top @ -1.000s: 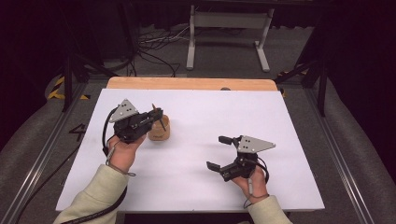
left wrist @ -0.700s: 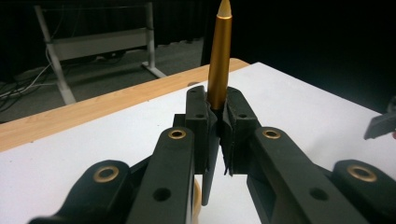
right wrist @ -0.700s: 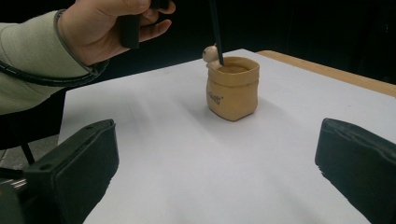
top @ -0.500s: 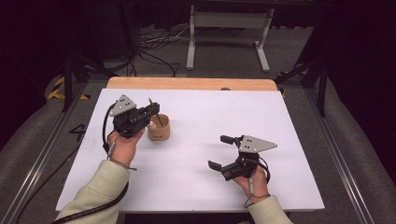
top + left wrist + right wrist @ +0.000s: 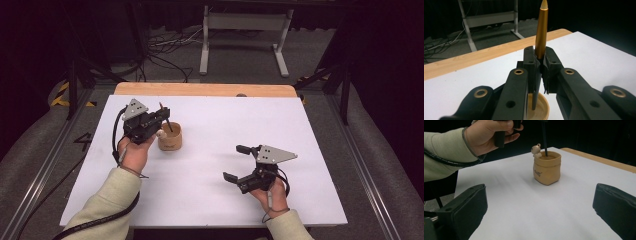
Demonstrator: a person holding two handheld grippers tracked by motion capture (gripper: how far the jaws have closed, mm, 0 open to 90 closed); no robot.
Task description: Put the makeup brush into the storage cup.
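L tongs (image 5: 161,116): clamped on pen (image 5: 541,30), tip in pot (image 5: 170,139)
R tongs (image 5: 237,162): wide open, empty, above counter (image 5: 310,150)

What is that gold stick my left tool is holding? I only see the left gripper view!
Observer: It's a pen, and the high view shows it standing over a small tan pot on the white table.
Operator: Is the pen in the pot?
Observer: Its dark lower end dips inside the pot's mouth in the right gripper view.
Operator: Does the pot have anything funny on it?
Observer: Yes, a tiny pale figure sits on its rim.
Operator: Where's my other tool?
Observer: The right tool rests low at the table's right side, jaws wide apart, holding nothing.
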